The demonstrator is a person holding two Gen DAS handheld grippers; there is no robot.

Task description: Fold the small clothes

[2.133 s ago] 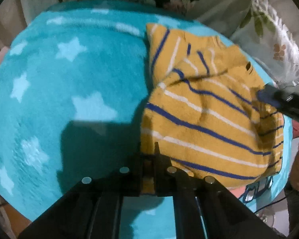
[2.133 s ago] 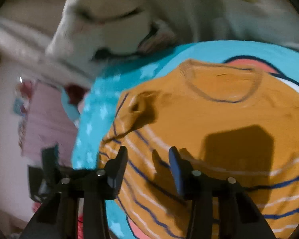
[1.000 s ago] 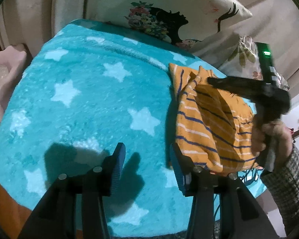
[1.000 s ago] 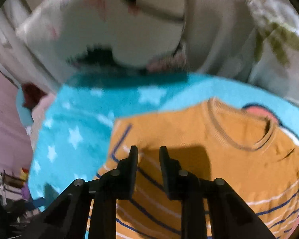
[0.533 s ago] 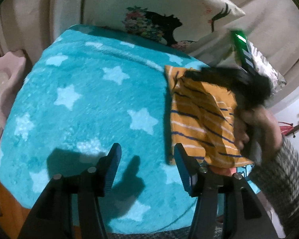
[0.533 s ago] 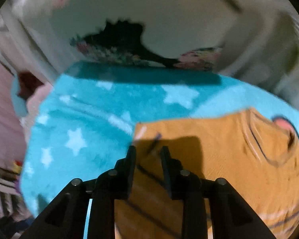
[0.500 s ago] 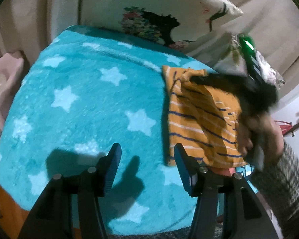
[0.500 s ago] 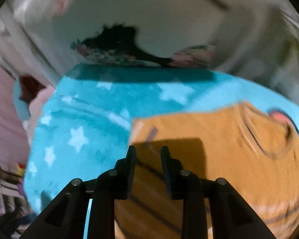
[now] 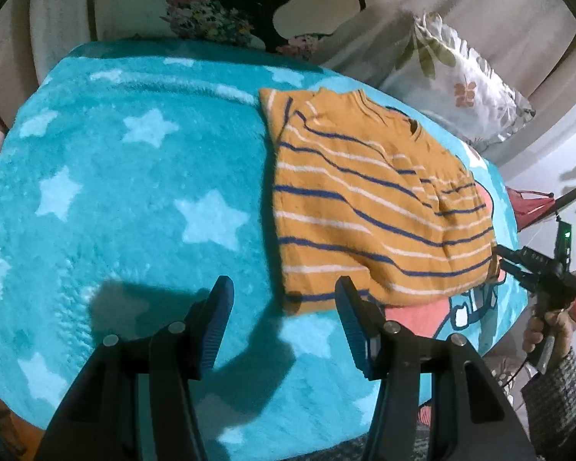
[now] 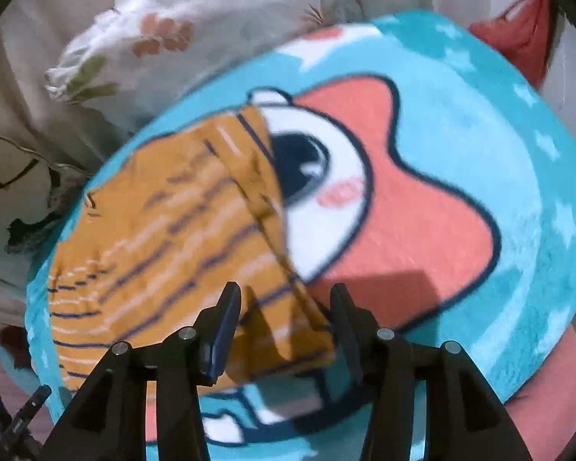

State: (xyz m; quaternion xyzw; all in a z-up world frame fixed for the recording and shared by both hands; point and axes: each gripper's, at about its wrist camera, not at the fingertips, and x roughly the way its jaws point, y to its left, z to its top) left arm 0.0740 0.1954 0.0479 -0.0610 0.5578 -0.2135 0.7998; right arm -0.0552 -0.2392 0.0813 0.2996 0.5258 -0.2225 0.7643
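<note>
One turquoise star-print blanket point(image 9: 134, 176), spread flat. One folded orange striped sweater point(image 9: 364, 207) on its right part. Left claw point(image 9: 284, 315): jaws apart, empty, the sweater's near corner just beyond its tips. Right claw point(image 10: 284, 315): jaws just widened, empty, above the sweater's other near corner.

Turquoise star-print fleece blanket point(image 9: 134, 199): plush, matt, fuzzy pile. Mustard-yellow knit sweater with navy and white stripes point(image 9: 357, 199): soft, matt, ribbed at neckline. Left hand-held gripper point(image 9: 284, 307): matt black plastic arms, ridged blue pads, dull metal rivets. Floral cotton pillow point(image 9: 460, 88): smooth, crinkled woven cloth. Sleeve point(image 9: 553, 395): coarse grey tweed-like weave.
</note>
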